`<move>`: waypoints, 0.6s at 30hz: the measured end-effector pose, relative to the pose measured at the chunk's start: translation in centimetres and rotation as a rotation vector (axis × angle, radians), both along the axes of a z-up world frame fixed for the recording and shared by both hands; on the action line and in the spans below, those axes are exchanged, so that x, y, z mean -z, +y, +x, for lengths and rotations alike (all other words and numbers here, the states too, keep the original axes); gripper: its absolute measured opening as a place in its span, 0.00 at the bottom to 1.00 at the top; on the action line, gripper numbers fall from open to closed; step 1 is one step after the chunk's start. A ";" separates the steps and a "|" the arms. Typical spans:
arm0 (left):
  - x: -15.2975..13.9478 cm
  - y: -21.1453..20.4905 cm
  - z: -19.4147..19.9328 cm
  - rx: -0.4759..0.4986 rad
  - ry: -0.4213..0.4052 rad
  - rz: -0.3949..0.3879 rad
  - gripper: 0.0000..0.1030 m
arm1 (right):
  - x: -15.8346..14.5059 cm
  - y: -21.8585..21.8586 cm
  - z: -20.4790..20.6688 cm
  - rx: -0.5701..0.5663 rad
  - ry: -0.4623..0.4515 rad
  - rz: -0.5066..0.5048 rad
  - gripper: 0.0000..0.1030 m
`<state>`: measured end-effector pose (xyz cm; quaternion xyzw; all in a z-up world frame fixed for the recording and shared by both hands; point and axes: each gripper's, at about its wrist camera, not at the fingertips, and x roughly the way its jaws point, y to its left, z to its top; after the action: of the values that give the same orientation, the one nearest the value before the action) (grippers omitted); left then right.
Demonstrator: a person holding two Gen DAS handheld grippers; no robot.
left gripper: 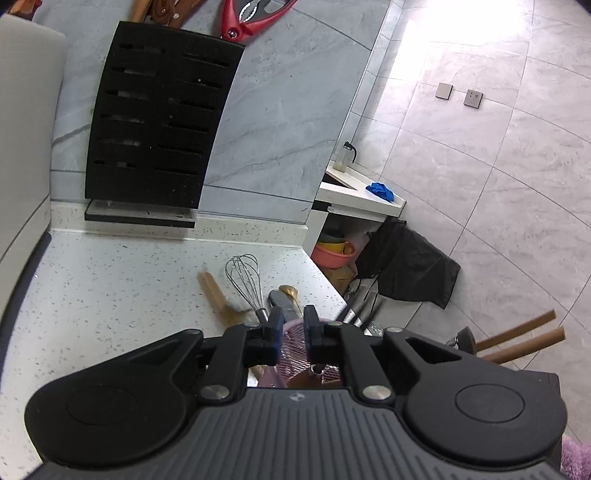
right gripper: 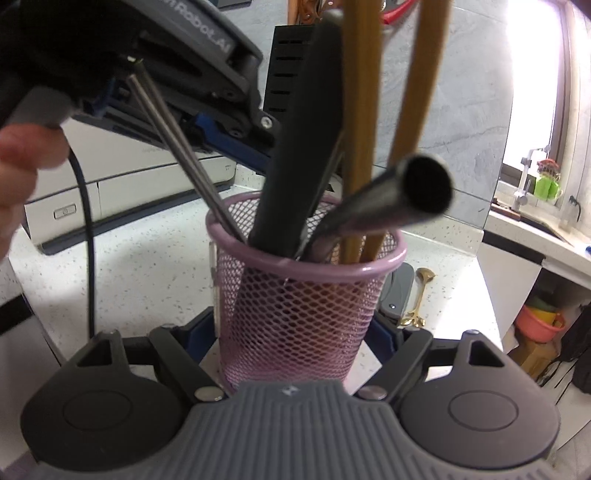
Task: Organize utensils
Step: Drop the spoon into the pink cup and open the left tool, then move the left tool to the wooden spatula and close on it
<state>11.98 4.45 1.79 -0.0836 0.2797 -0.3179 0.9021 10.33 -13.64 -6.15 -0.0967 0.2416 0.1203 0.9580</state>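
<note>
A pink mesh cup (right gripper: 295, 295) stands on the speckled counter (right gripper: 122, 280), and my right gripper (right gripper: 295, 332) is shut on it, one blue pad on each side. In the cup are a black handle (right gripper: 299, 147), two wooden sticks (right gripper: 360, 129), a metal tube handle (right gripper: 406, 188) and a pair of metal chopsticks (right gripper: 177, 147) leaning left. My left gripper (left gripper: 293, 321) hovers over the cup's rim (left gripper: 291, 326), open by a narrow gap with nothing between its pads. The chopsticks' top ends sit under its housing (right gripper: 177, 40). A whisk (left gripper: 245, 280), wooden spatula (left gripper: 218, 295), gold spoon (right gripper: 419, 295) and grey-handled tool (right gripper: 399, 291) lie beyond.
A black knife block (left gripper: 155, 114) stands against the back wall with red pliers (left gripper: 255, 18) above it. A white appliance (right gripper: 129, 184) is at the left. The counter ends at the right (right gripper: 491, 295), above bowls (right gripper: 535, 325) on the floor. A hand (right gripper: 18, 166) holds the left gripper.
</note>
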 end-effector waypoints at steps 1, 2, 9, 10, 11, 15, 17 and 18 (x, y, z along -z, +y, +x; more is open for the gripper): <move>-0.3 0.2 0.1 0.006 -0.007 -0.001 0.16 | 0.0 0.0 0.0 -0.001 0.000 -0.001 0.79; -0.5 0.4 0.2 0.008 -0.015 -0.002 0.22 | 0.0 0.0 0.0 -0.001 0.000 -0.001 0.79; -1.0 0.8 5.9 -0.022 0.012 0.195 0.60 | -0.1 0.0 0.2 -0.003 0.007 -0.003 0.79; -0.8 0.9 7.2 -0.044 0.051 0.216 0.60 | -0.2 -0.1 0.3 -0.004 0.008 -0.003 0.79; -0.5 0.9 8.6 -0.062 0.094 0.257 0.60 | -0.2 -0.1 0.3 -0.004 0.009 -0.002 0.79; 1.4 -0.6 12.7 -0.025 0.169 0.499 0.60 | -0.3 -0.2 0.3 -0.008 0.008 -0.002 0.79; 2.5 -1.3 14.0 0.002 0.189 0.584 0.58 | -0.3 -0.2 0.4 -0.010 0.009 -0.002 0.79; 3.2 -1.4 14.5 0.016 0.212 0.602 0.58 | -0.3 -0.2 0.3 -0.011 0.009 -0.002 0.79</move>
<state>26.47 3.08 -1.36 0.1566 0.4542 -0.2172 0.8497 10.59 -13.87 -5.86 -0.0982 0.2456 0.1256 0.9562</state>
